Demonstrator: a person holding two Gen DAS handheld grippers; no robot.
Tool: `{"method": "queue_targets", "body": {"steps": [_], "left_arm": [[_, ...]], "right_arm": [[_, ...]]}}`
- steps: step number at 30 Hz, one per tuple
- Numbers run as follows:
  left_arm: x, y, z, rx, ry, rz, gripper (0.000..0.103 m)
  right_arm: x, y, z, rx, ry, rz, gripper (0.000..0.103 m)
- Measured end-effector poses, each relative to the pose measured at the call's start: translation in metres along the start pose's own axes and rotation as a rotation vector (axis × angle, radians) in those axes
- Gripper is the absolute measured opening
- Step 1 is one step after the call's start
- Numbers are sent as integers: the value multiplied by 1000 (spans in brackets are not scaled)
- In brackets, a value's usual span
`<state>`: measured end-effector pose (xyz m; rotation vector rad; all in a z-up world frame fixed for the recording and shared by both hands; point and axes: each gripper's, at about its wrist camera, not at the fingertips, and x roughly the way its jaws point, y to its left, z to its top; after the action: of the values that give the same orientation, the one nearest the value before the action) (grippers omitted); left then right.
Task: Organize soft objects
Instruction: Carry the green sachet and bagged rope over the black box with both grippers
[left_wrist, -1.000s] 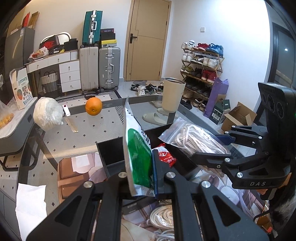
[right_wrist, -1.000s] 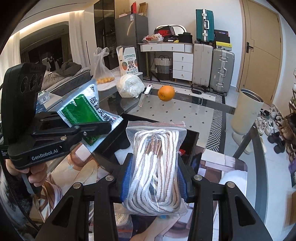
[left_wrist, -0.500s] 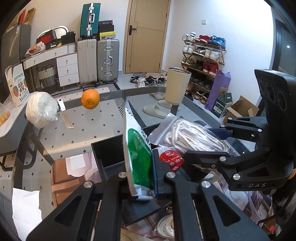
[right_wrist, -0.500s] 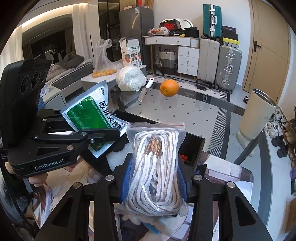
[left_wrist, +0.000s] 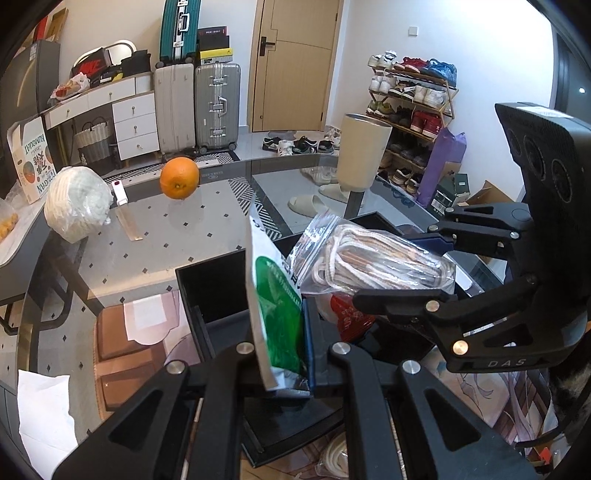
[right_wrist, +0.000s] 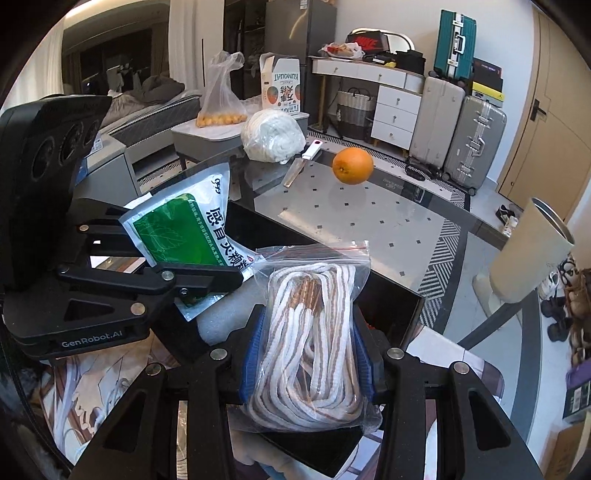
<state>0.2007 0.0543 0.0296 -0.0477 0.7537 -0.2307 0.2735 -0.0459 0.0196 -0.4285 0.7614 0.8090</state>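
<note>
Left tongs (left_wrist: 291, 354): clenched on a green-and-white sachet (left_wrist: 275, 295), held on edge, long axis upright. Right tongs (right_wrist: 308, 350): gripping a zip bag of striped cord (right_wrist: 312, 332), long axis along the fingers. Black tray (left_wrist: 210, 280): directly below and ahead of both loads, on the glass table (left_wrist: 155, 243); sachet over its near-left part, cord bag over its right. Neither load touching the tray. Likely next: lowering in, right tongs seemingly nearer.

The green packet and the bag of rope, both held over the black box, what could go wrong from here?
The left gripper pinches only the green packet's lower edge, so it may flop or slip out. The bag of rope is bulky; it may catch on the black box rim. The two grippers sit close together and could collide.
</note>
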Motion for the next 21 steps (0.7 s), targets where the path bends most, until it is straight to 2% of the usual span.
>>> {"method": "queue_targets", "body": {"steps": [21], "left_arm": [[-16, 12, -7, -33, -20, 8, 8]], "right_arm": [[12, 5, 4, -118, 61, 95, 43]]}}
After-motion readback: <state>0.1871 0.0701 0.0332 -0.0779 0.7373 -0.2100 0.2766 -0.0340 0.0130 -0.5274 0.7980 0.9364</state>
